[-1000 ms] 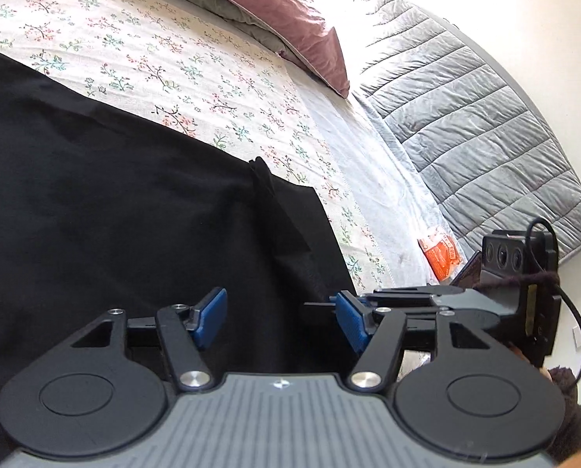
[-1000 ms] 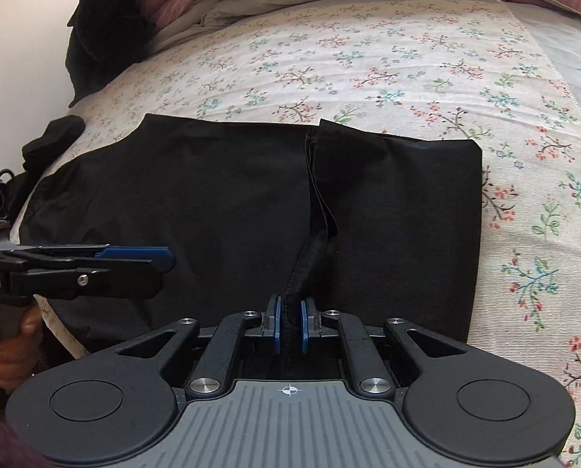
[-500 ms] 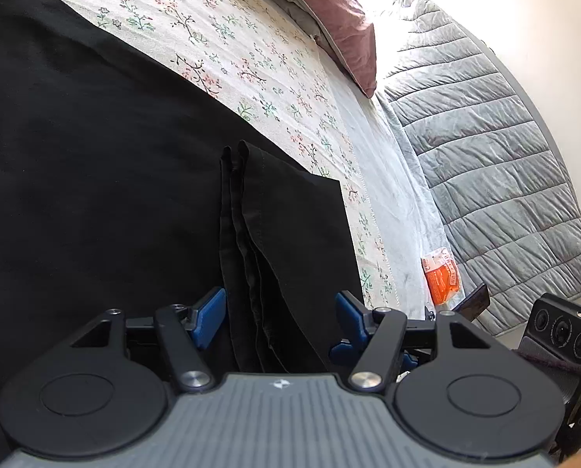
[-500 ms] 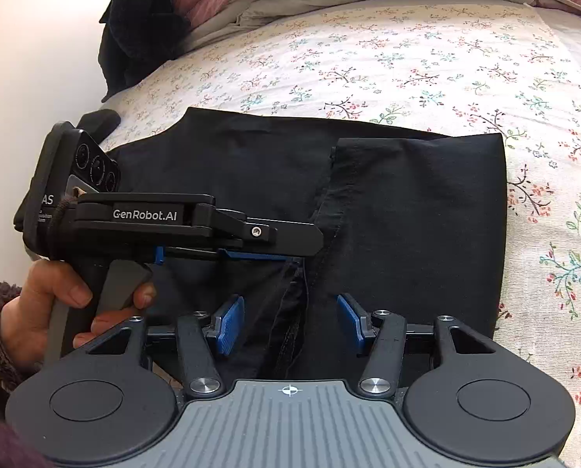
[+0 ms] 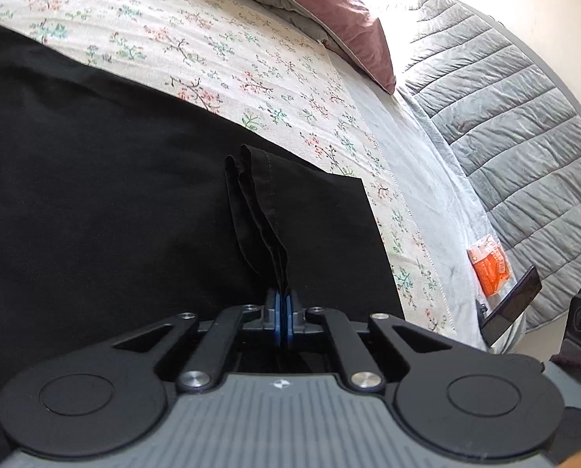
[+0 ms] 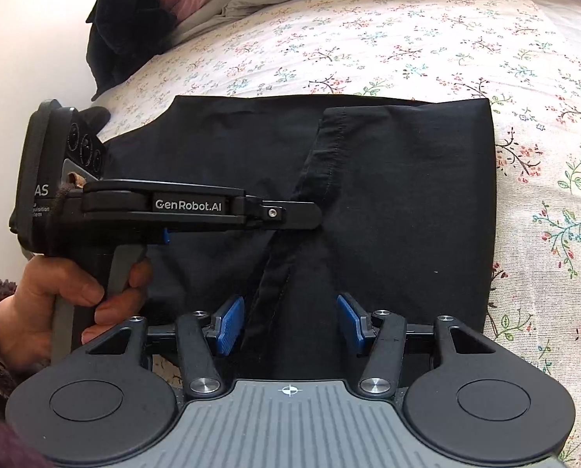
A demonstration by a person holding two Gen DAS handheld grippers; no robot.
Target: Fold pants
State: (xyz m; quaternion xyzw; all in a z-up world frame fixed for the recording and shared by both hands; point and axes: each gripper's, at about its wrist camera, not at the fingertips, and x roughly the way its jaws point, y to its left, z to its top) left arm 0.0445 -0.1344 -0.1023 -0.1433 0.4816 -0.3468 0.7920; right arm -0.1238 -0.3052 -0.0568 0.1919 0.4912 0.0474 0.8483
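Black pants (image 5: 95,195) lie partly folded on the floral bedsheet (image 5: 251,70); they also show in the right wrist view (image 6: 407,202). My left gripper (image 5: 281,304) is shut on the layered hem edges of the pants, which rise in a pleat ahead of it. In the right wrist view the left gripper (image 6: 313,216) reaches in from the left, pinching that fold at the pants' middle. My right gripper (image 6: 290,321) is open, its blue pads either side of the same fold near the front edge, holding nothing.
A mauve pillow (image 5: 329,11) and grey quilted cover (image 5: 524,136) lie at the far right of the bed. An orange packet (image 5: 489,265) and a dark phone (image 5: 512,304) sit at the bed's edge. A dark garment (image 6: 126,27) lies by the wall.
The right gripper opened and let go of the pants fold. The left gripper moved in over the fold and shut on it.
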